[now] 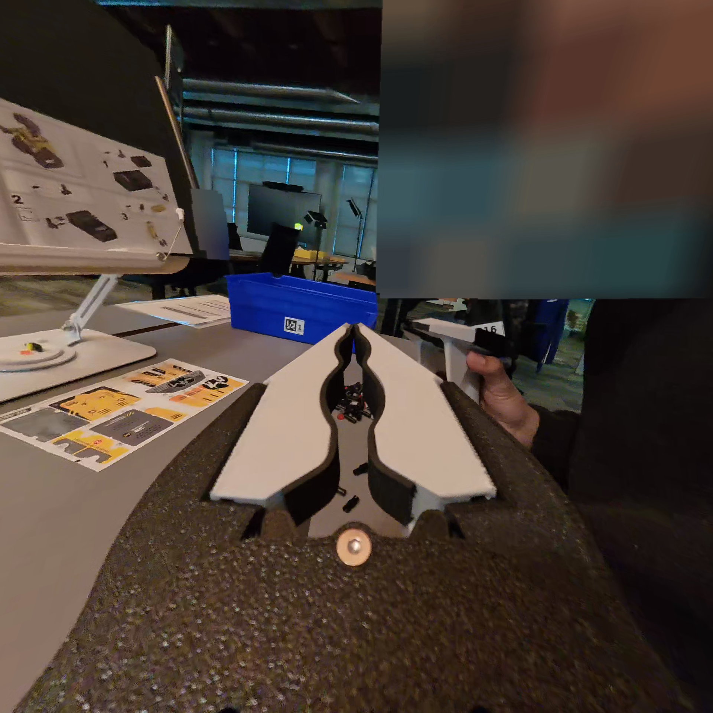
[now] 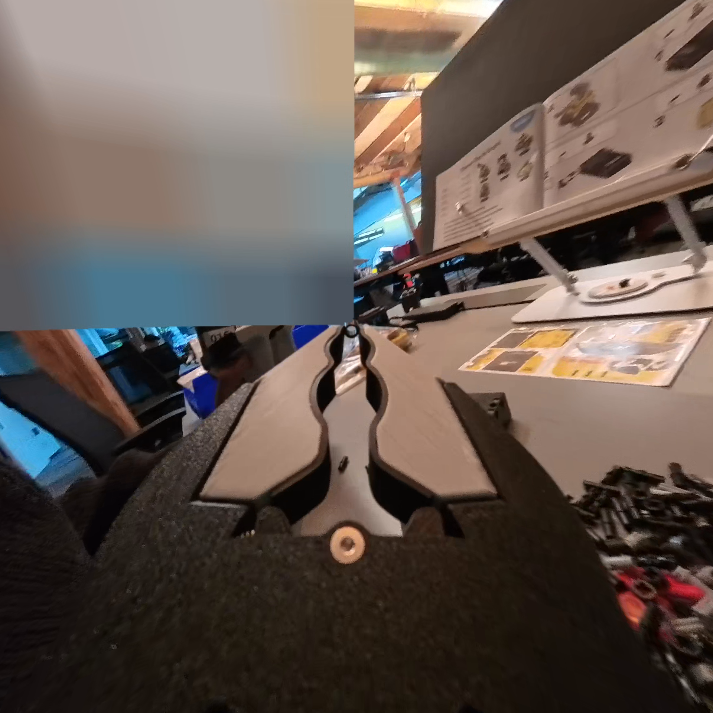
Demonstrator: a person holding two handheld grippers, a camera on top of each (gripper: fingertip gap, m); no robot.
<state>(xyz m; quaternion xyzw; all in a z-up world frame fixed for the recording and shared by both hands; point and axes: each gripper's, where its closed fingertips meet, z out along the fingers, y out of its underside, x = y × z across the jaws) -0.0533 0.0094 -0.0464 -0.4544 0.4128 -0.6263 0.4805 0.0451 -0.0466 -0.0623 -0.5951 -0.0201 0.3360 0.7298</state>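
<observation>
My left gripper (image 1: 353,328) has white fingers with black pads. Its tips meet, with nothing visible between them. It hovers over a small pile of black and red pins (image 1: 353,403) on the grey table (image 1: 200,366). My right gripper (image 2: 351,331) is shut on a small black ring piece (image 2: 351,330), pinched at the very tips above the table. A large pile of small black, grey and red parts (image 2: 648,540) lies to its lower right. A black brick (image 2: 495,405) lies just right of its right finger. A hand (image 1: 501,389) holds the other gripper at the right of the left wrist view.
An open instruction booklet (image 1: 77,181) (image 2: 559,162) rests on a white tilted stand with a flat base (image 1: 96,355) (image 2: 617,301). A yellow-and-grey sticker sheet (image 1: 123,413) (image 2: 586,353) lies flat in front of it. A blue bin (image 1: 301,304) and a paper sheet (image 1: 185,308) sit farther back.
</observation>
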